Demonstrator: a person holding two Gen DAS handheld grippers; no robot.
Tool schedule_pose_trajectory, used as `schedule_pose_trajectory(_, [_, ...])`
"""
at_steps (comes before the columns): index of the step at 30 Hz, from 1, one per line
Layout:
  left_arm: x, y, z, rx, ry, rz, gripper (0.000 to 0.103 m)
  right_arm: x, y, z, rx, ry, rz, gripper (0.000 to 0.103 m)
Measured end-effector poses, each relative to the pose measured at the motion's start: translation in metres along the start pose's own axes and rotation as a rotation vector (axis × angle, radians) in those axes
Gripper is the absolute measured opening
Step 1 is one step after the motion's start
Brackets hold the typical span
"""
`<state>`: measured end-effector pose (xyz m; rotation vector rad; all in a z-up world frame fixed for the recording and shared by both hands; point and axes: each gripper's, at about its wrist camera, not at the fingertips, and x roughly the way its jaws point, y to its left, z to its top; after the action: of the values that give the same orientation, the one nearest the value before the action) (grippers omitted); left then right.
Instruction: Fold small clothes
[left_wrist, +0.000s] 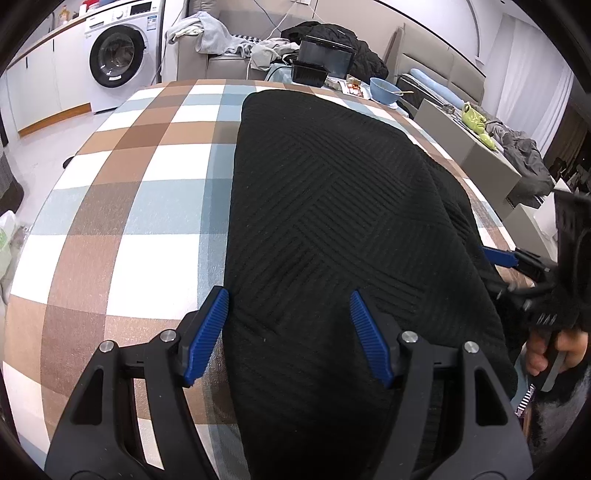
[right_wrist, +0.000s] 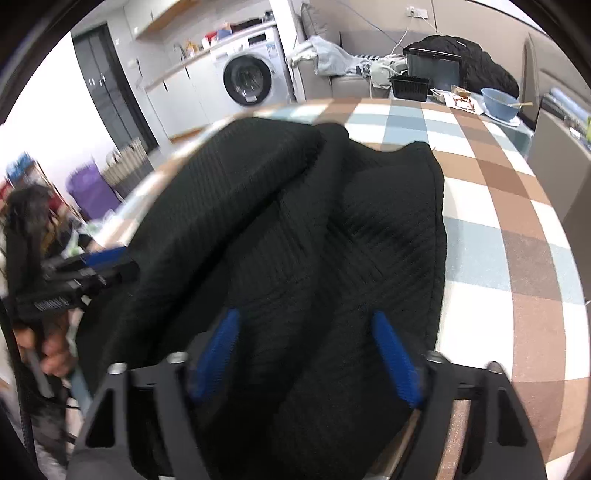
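Blue pads of the left gripper (left_wrist: 288, 332) sat closest in the left wrist view, spread fairly wide over the near left edge of the black knit garment (left_wrist: 332, 221). Nothing was pinched as far as I could see; the left pad hung just past the cloth's edge over the checked tablecloth (left_wrist: 122, 206) and the right pad was over the knit. From that side the garment looked pretty tidy, lying flat and long down the middle of the table with a straight left edge. At the far right the other gripper poked in at the cloth's right edge, with a hand (left_wrist: 550, 350) on its handle. Way off at the far end stood a blue bowl (left_wrist: 384, 90) and a washing machine (left_wrist: 118, 55).

Over in the right wrist view, which was a bit blurry, the right gripper (right_wrist: 306, 354) had its pads wide apart above the cloth, gripping nothing. The garment's right half looked messier there: thick rumpled folds heaped toward the left, with only the right edge lying flat.

My guess: one lengthwise fold was roughly in, but that bunched layer needed smoothing and at least one more fold was left.
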<state>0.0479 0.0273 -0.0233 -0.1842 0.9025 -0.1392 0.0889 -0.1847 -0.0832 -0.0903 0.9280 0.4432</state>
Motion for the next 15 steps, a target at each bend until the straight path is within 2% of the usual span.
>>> schedule_pose_trajectory(4, [0.006, 0.003, -0.004, -0.024, -0.002, -0.002, 0.069, 0.003, 0.019, -0.009, -0.111, -0.017, -0.088, 0.089])
schedule_pose_trajectory(10, [0.009, 0.001, 0.001, -0.011, 0.026, -0.001, 0.069, 0.0, 0.011, -0.017, -0.083, -0.009, -0.051, 0.088])
schedule_pose_trajectory(15, [0.005, 0.004, 0.002, -0.016, 0.017, -0.007, 0.069, -0.01, 0.001, -0.013, -0.008, -0.021, -0.022, 0.068])
